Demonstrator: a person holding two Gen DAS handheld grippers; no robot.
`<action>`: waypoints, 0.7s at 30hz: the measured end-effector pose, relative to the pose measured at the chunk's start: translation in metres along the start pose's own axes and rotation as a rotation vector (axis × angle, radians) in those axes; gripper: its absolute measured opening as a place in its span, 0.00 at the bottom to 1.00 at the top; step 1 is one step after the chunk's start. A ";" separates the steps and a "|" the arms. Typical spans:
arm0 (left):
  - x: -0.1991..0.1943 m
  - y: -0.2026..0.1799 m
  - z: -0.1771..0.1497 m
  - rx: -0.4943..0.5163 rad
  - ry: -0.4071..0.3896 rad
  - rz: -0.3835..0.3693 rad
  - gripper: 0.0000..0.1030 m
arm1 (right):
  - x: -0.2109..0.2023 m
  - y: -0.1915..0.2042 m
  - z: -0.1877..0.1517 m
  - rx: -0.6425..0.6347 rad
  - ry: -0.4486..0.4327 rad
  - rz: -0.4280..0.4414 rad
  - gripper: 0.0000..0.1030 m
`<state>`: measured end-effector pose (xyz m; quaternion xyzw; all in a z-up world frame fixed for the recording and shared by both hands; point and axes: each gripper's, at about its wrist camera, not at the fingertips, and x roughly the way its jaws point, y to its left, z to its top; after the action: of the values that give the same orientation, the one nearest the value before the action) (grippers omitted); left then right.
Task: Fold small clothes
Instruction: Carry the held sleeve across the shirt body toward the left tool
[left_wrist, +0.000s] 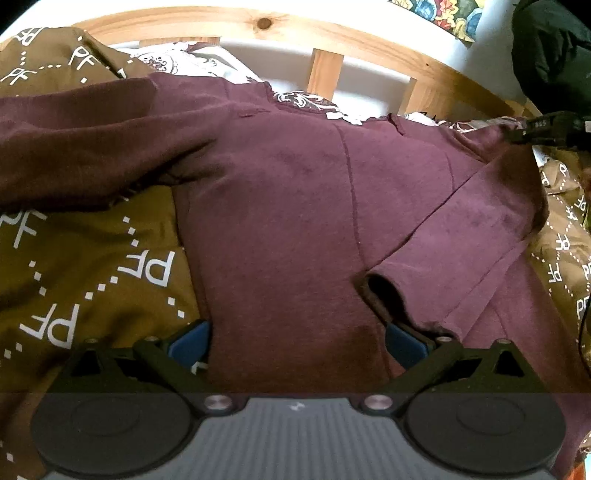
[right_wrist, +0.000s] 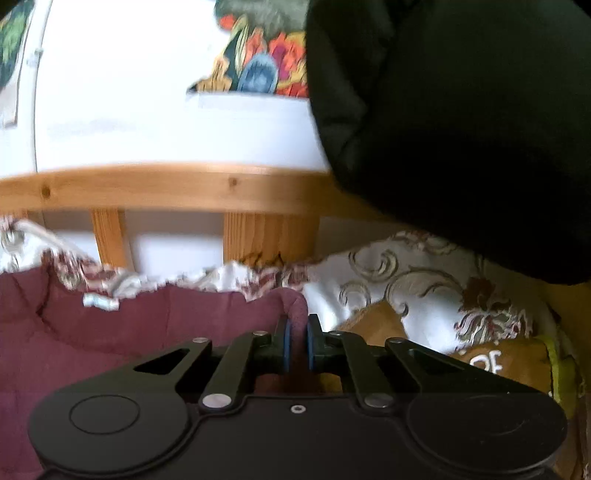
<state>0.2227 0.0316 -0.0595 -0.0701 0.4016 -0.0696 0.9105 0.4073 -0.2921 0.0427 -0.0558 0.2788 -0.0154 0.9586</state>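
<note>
Garment: a dark maroon long-sleeved knit top (left_wrist: 295, 192) lies spread on the brown bedspread printed with white letters (left_wrist: 92, 258), straight ahead of the left claw and running under it.
Left claw: the left gripper (left_wrist: 295, 343) has its blue-padded fingers (left_wrist: 190, 345) wide apart, straddling the hem; nothing is clamped.
Right claw: the right gripper (right_wrist: 297, 343) has its pads nearly together, pinching a fold of the maroon fabric at the shoulder end.
Done: one sleeve (left_wrist: 461, 229) lies crossed over the body, its cuff just ahead of the left claw's right finger.
Left: the other sleeve (left_wrist: 74, 147) stretches out to the left, unfolded; the body looks not yet doubled.
Progress: early, I judge.
Backdrop: a pine slatted headboard (left_wrist: 325, 70) beyond the claws.
</note>
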 end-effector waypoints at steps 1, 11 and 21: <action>-0.001 0.001 0.000 0.000 -0.002 -0.004 0.99 | 0.002 0.001 -0.003 -0.001 0.006 -0.011 0.18; -0.007 0.008 0.017 -0.142 -0.107 -0.119 1.00 | -0.048 -0.012 -0.051 -0.110 -0.092 -0.096 0.76; 0.005 -0.002 0.011 -0.066 -0.056 -0.036 1.00 | -0.052 0.008 -0.121 -0.504 0.013 -0.304 0.81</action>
<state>0.2340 0.0297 -0.0553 -0.1094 0.3767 -0.0705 0.9171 0.2987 -0.2933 -0.0319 -0.3330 0.2686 -0.0896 0.8994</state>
